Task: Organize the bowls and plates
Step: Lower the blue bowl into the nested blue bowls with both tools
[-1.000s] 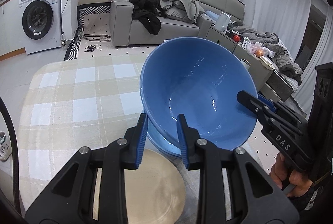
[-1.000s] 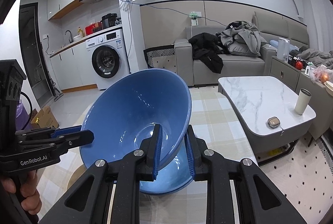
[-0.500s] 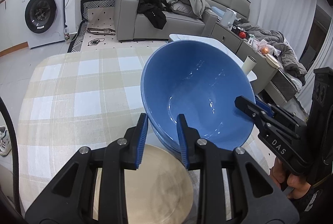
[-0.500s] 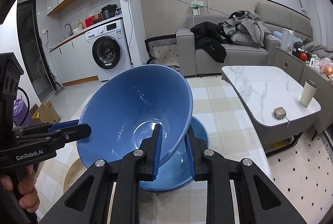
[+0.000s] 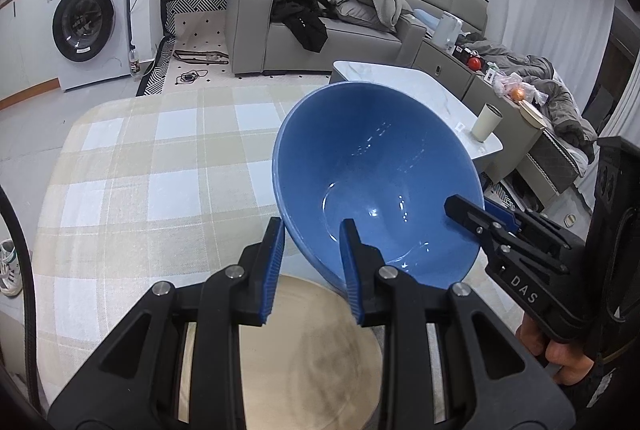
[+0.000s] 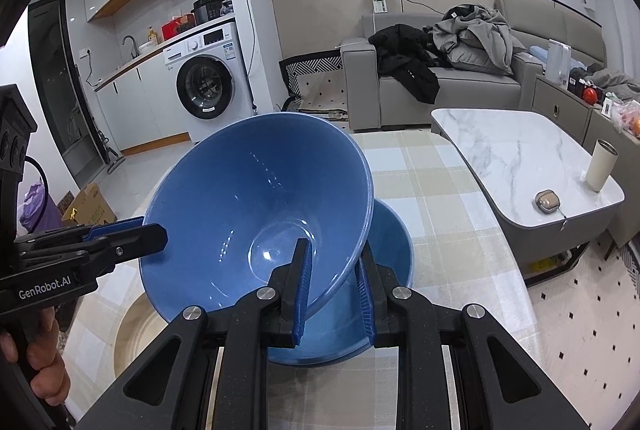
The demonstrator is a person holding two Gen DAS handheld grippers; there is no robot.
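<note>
A large blue bowl [image 5: 372, 166] [image 6: 256, 198] is held in the air, tilted, by both grippers at once. My left gripper [image 5: 312, 262] is shut on its near rim, one finger inside and one outside. My right gripper [image 6: 334, 286] is shut on the opposite rim. Each gripper shows in the other's view: the right one [image 5: 516, 242], the left one [image 6: 92, 246]. A second blue bowl [image 6: 394, 254] stands on the table under the held one. A beige plate [image 5: 312, 350] [image 6: 132, 330] lies on the table beside it.
The table has a beige and white checked cloth [image 5: 160, 166]. A marble coffee table [image 6: 512, 150] with a cup [image 6: 600, 166] stands to the right. A grey sofa [image 5: 332, 30] and a washing machine [image 5: 88, 18] are beyond.
The held blue bowl has moved up and toward the near right, away from the bowl below it. More of the checked cloth and of the lower bowl shows now. Both grips are unchanged.
</note>
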